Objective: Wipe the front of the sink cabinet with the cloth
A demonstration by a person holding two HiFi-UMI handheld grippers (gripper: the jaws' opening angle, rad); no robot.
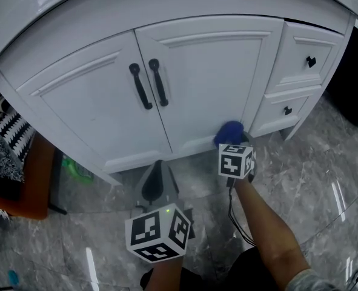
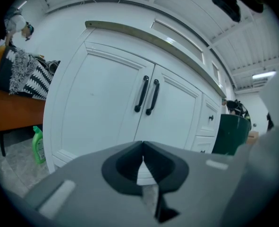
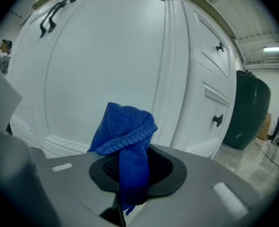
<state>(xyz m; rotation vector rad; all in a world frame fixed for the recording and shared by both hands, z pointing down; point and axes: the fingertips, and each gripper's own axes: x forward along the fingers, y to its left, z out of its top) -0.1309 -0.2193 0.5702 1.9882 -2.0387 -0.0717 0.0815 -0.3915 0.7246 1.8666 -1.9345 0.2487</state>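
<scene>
The white sink cabinet [image 1: 203, 83] has two doors with black handles [image 1: 149, 83] and two drawers at the right. A blue cloth [image 1: 229, 133] is pinched in my right gripper [image 1: 230, 141], which is shut on it, down at the lower right corner of the right door. In the right gripper view the blue cloth [image 3: 126, 143] bunches up out of the jaws just before the right door panel [image 3: 106, 70]. My left gripper [image 1: 157, 183] hangs back over the floor, shut and holding nothing; in its own view the left gripper [image 2: 141, 162] faces the cabinet doors [image 2: 130, 112].
A grey marble floor [image 1: 312, 174] runs before the cabinet. An orange seat with a black-and-white patterned fabric [image 1: 6, 156] stands at the left, a green bottle [image 2: 38, 144] on the floor beside it. A dark green bin [image 3: 245, 110] stands right of the cabinet.
</scene>
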